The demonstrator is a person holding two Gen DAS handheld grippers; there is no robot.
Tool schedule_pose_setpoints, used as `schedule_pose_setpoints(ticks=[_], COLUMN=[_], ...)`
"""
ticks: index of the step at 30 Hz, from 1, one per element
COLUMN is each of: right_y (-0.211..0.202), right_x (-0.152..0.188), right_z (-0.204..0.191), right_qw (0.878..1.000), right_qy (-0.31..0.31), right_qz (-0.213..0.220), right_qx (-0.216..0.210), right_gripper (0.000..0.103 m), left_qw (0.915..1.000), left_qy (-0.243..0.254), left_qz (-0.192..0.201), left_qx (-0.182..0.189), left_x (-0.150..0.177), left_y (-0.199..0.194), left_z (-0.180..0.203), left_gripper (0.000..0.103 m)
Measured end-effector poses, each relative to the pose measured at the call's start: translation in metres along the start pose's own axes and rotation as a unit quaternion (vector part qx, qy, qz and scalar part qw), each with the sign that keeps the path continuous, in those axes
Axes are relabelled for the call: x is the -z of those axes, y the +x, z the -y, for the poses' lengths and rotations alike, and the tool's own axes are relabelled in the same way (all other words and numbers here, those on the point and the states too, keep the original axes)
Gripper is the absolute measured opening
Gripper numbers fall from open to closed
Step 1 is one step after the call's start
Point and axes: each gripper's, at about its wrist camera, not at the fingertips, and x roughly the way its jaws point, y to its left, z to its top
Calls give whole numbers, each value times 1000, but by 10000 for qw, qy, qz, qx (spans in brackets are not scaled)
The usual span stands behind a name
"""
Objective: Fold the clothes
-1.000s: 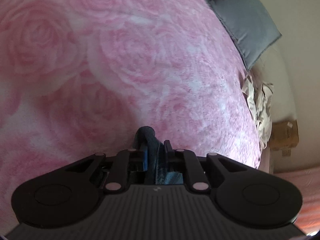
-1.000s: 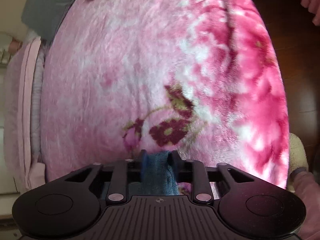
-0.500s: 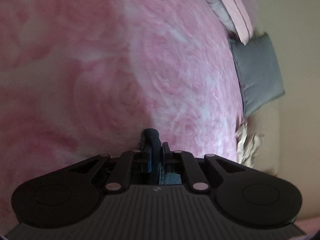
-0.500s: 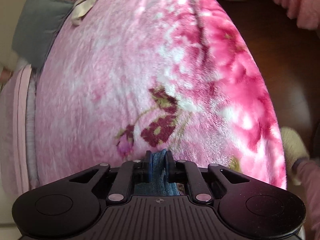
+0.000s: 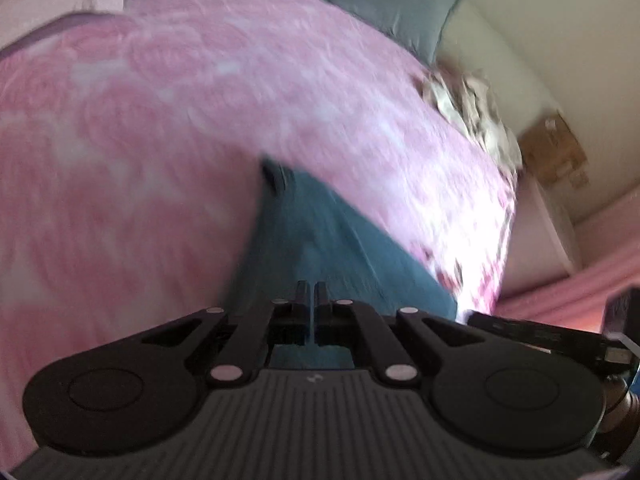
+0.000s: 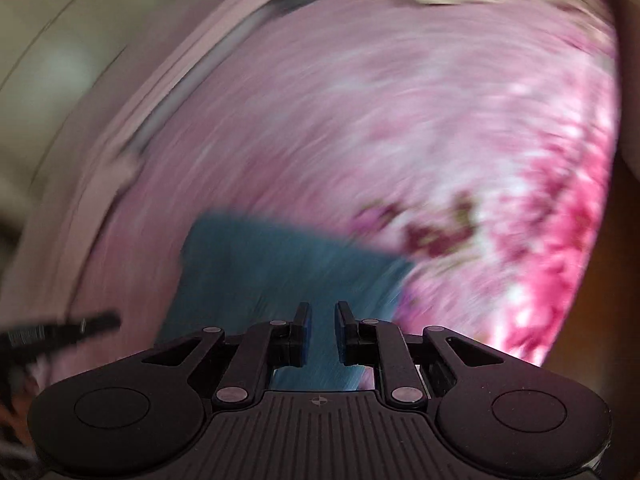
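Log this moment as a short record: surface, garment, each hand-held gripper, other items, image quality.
surface: pink floral blanket on a bed
garment: blue cloth lying on the blanket, ahead of both grippers
left hand-held gripper: shut, nothing between its fingers
right hand-held gripper: jaws opening, nothing pinched; blue cloth lies beyond them
other items: grey pillow, crumpled cream fabric, cardboard box
image quality: both views motion-blurred, right wrist view worse
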Motion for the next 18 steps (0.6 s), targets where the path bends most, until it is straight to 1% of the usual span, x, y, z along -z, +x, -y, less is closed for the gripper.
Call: schedule_pose_setpoints(ticks=[2,3,5,6,7,10,13,14,15,16,17,18], right_y=[16,28,42,42,39,13,-15,-18,-11,-5,1,8], right_x=[20,29,41,40,39,47,62,70,78,87,95,104], right_z=[-15,-19,-26,-30,-32,-36,-45,-48,-48,-48,-49,-49], right_qw=[9977,9951,9908,9887,9878,9901,9897,9878,9853,9824,9790,9755], right_qy=[-526,-687,-1032,-1166,-1206,-1162,-1335,-1432,-1504,-1575,-1645,-1719], right_qz=[-406,-672,-732,-755,-781,-633,-510,-577,-756,-935,-1113,-1276], right_qx=[150,247,486,563,603,475,-44,-213,-292,-370,-448,-502], right_gripper=[16,15,15,15,15,15,15,15,15,15,15,15], left_qw=[9974,9955,9952,9948,9938,9920,9942,9945,9944,9927,9887,9852], left_qy=[174,222,86,78,197,339,165,87,27,20,50,56], left_qz=[-309,-377,-312,-289,-262,-83,-11,11,-6,-109,-253,-370], left_qx=[-629,-846,-927,-977,-1059,-1214,-1065,-1043,-1054,-1201,-1480,-1670], left_x=[26,37,38,35,32,31,48,54,60,69,80,90], left_y=[15,23,29,28,24,2,-26,-29,-32,-28,-17,-7], left_z=[9,11,9,10,15,27,39,42,44,45,43,40], left_gripper=[0,3,3,3,3,1,1,1,1,1,2,3])
